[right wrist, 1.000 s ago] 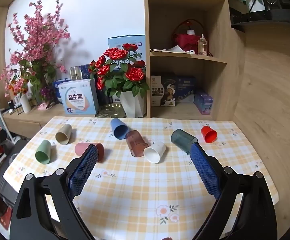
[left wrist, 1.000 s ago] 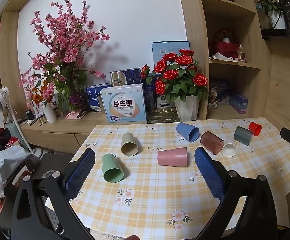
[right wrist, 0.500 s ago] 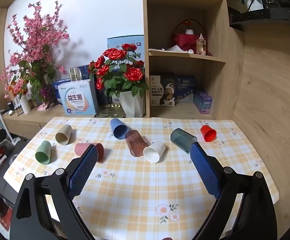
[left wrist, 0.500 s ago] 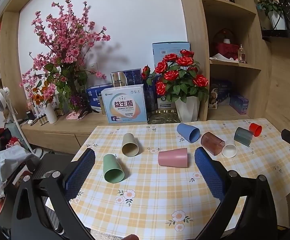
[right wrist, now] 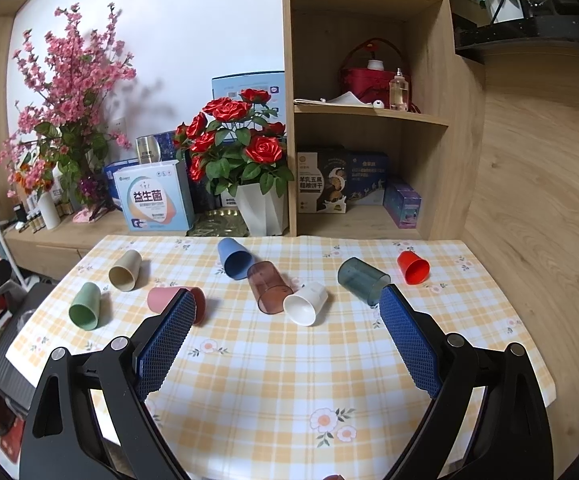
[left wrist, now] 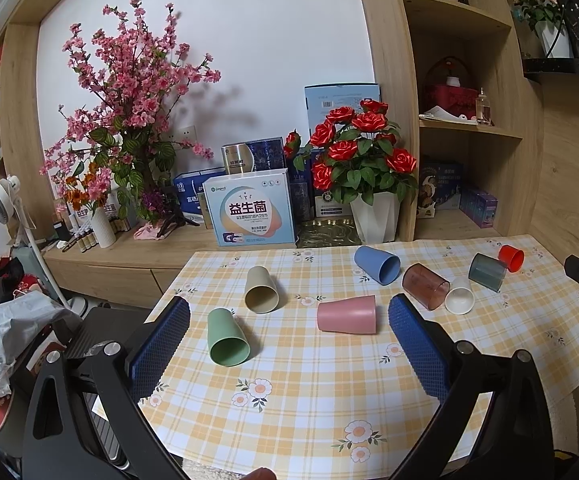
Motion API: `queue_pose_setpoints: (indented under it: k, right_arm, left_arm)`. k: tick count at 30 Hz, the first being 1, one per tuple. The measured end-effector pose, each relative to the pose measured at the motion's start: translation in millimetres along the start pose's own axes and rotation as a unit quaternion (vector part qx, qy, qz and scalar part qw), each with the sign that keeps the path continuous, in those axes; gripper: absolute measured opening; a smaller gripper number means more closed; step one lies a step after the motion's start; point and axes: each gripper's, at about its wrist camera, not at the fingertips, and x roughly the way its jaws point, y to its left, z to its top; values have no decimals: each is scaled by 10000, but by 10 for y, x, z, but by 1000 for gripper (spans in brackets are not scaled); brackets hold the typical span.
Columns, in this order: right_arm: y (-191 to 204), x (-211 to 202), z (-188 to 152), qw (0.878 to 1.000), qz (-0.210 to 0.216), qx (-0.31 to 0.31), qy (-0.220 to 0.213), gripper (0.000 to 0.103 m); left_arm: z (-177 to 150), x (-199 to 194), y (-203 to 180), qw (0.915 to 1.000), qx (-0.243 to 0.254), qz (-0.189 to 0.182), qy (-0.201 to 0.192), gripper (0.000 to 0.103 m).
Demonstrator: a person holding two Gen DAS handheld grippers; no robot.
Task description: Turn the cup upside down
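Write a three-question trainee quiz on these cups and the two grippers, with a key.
1. True or false: every cup on the table lies on its side.
2. Multiple choice: which cup touches the white cup? A) blue cup B) brown translucent cup C) red cup
3. Fill in: the left gripper and right gripper are both ____ and hold nothing.

Key: 1 true. 2 B. 3 open.
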Motion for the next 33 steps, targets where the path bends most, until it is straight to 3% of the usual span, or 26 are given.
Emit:
queue_pose_setpoints:
  k: [33]
  right_arm:
    - [-15,-4,2,10000,-6,9,-15,90]
  left_arm:
    - [10,-6,-92,10000,71,-47,24,97]
